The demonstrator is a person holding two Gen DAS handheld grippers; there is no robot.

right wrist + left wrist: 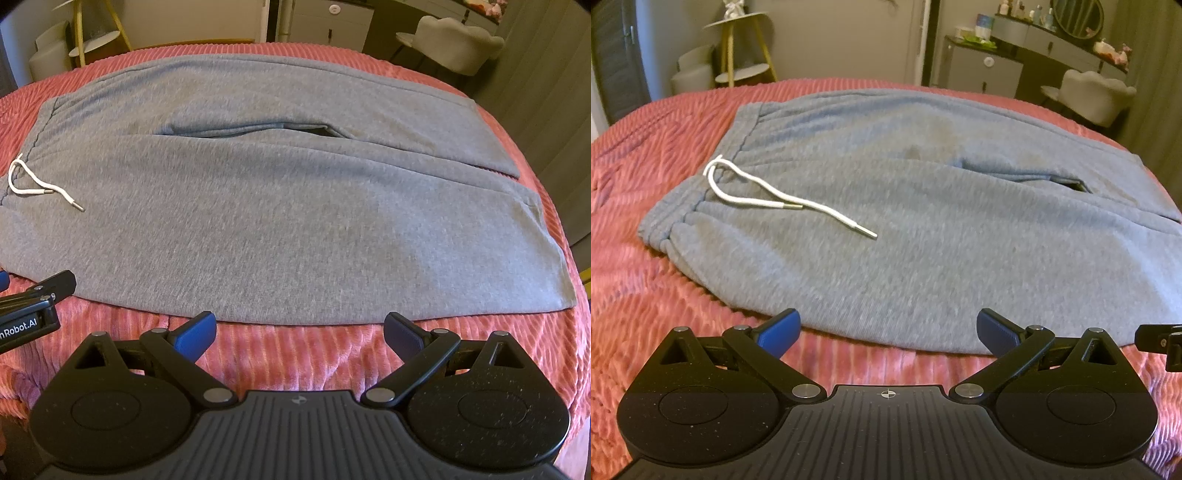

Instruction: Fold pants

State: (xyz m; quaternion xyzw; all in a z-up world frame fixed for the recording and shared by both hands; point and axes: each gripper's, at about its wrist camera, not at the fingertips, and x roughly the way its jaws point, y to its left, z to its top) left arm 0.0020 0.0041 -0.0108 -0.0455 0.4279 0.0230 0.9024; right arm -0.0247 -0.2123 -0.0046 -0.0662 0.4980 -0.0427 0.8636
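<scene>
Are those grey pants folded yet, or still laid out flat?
Spread flat: the grey pants lie unfolded on the pink bedspread, both legs side by side, drawstring loose on top.

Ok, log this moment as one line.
pants flat on bedspread, unfolded | left tool open, empty | right tool open, empty

Sweatpants [295,221] lie flat across the bedspread [295,354], waistband [701,192] to the left, leg hems [532,229] to the right, one leg in front of the other. The drawstring [768,195] rests on the fabric beside the waistband. Behind the bed, side table [746,48] left, chair [458,40] and vanity [1052,40] right.
</scene>
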